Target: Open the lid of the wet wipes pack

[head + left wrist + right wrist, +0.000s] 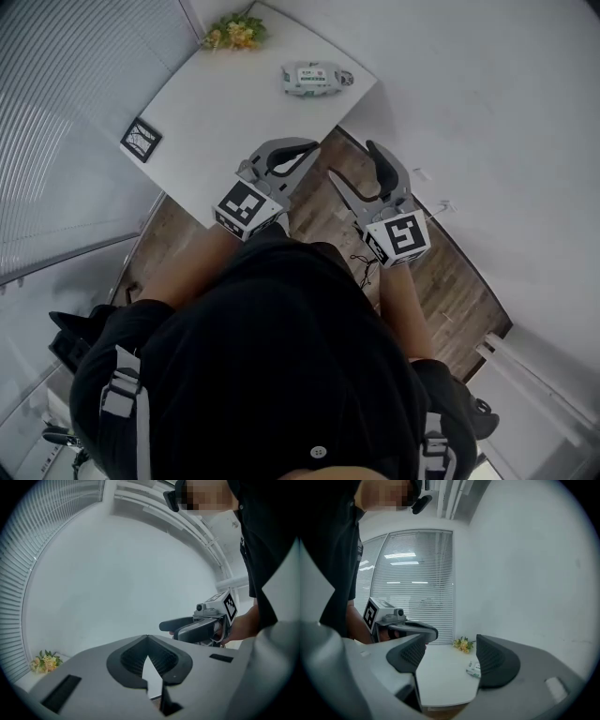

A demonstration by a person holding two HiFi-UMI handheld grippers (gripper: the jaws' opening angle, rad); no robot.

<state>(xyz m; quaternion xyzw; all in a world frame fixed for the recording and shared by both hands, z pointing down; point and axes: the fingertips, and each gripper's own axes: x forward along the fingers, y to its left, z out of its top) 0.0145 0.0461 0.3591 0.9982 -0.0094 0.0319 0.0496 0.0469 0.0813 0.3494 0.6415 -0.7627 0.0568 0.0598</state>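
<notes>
Tongs: left gripper [148, 641] closed, empty; right gripper [451, 654] wide, empty
Wet wipes pack [317, 80]: likely soft, light; take lid [310, 77] by its edge

Soft, even daylight throughout; both gripper views bend strongly with dark vignetted edges.

Wet wipes pack [473, 669] partly behind the right tool [450, 658], its print illegibly small
</notes>
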